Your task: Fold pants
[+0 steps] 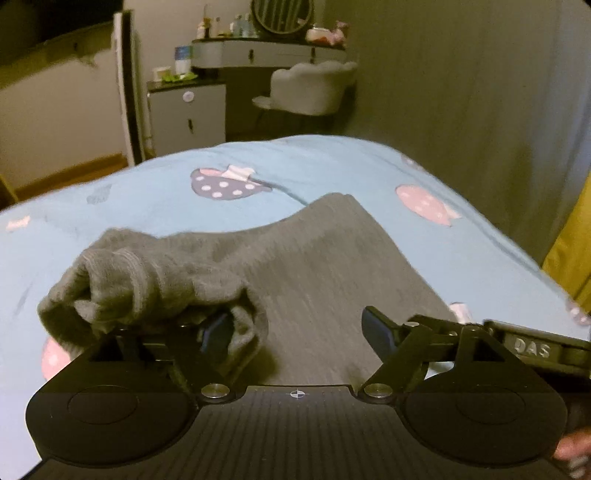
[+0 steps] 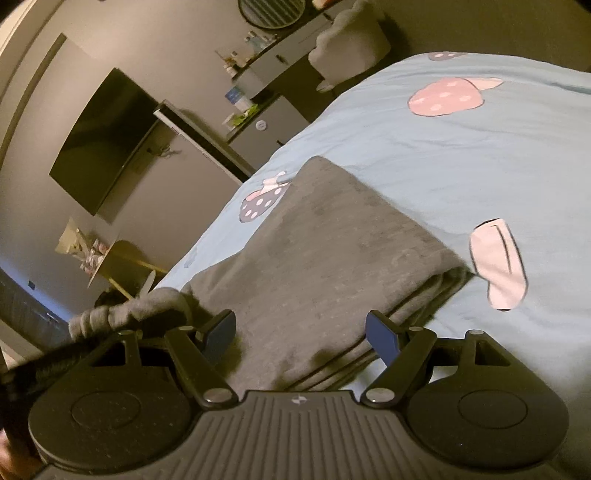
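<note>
Pants (image 1: pixel 314 266) folded on bed (image 1: pixel 147 192) — left tool (image 1: pixel 295 332) and right tool (image 2: pixel 301 332) apparently spread, gripping nothing.

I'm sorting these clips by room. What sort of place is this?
Most likely a bedroom: a bed with a blue patterned bedsheet, a dressing table with a round mirror, and a wall-mounted television.
</note>
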`<state>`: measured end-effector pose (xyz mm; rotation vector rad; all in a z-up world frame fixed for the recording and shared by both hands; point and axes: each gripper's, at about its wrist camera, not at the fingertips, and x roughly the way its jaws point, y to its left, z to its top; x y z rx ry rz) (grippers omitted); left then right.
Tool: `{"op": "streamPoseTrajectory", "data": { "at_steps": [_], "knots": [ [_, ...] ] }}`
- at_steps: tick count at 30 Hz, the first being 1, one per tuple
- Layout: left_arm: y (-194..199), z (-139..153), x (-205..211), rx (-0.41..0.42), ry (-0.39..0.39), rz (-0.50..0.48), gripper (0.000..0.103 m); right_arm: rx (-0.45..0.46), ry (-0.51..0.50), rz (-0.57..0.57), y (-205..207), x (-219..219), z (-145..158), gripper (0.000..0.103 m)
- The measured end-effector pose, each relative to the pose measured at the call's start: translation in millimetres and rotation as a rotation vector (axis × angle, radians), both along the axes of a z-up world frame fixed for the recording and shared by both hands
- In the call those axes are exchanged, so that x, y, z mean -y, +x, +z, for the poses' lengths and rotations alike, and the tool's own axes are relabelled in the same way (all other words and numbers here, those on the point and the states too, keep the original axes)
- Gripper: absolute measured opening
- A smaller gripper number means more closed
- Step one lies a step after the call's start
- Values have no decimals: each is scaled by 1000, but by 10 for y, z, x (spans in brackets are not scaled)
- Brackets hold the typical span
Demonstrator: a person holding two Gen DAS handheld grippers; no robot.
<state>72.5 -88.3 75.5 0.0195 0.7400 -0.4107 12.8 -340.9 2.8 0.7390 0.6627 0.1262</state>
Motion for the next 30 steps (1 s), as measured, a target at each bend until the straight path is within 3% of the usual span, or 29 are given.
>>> {"op": "streamPoseTrajectory", "data": {
  "at_steps": [6, 10, 13, 15, 18, 20, 25, 28, 30],
  "knots": [
    [-279, 62, -738, -64, -298, 75, 93, 14, -91, 98, 77, -201, 31, 79],
    [-384, 14, -1326, -133, -497, 243, 93, 21, -176, 149, 115, -386, 70, 79],
    [-380, -41, -1653, -120, -497, 377, 93, 120, -299, 261, 46, -666, 242, 80],
    [-329, -87, -1768, -132, -483, 449, 93, 184, -440, 336, -10, -956, 324, 84],
    [-315, -195, -1896, -135, -549, 550, 93, 262, -645, 400, -50, -1308, 372, 86],
    [-324, -289, -1948, -154, -580, 581, 94, 292, -778, 407, -9, -1491, 379, 86],
    [-382, -499, -1970, -209, -601, 601, 94, 361, -957, 483, 113, -1798, 381, 86],
    [-405, -565, -1918, -212, -557, 610, 94, 372, -1055, 545, 184, -1958, 308, 85],
    [-415, -619, -1893, -186, -512, 616, 94, 386, -1059, 556, 216, -2001, 305, 85]
  ]
}}
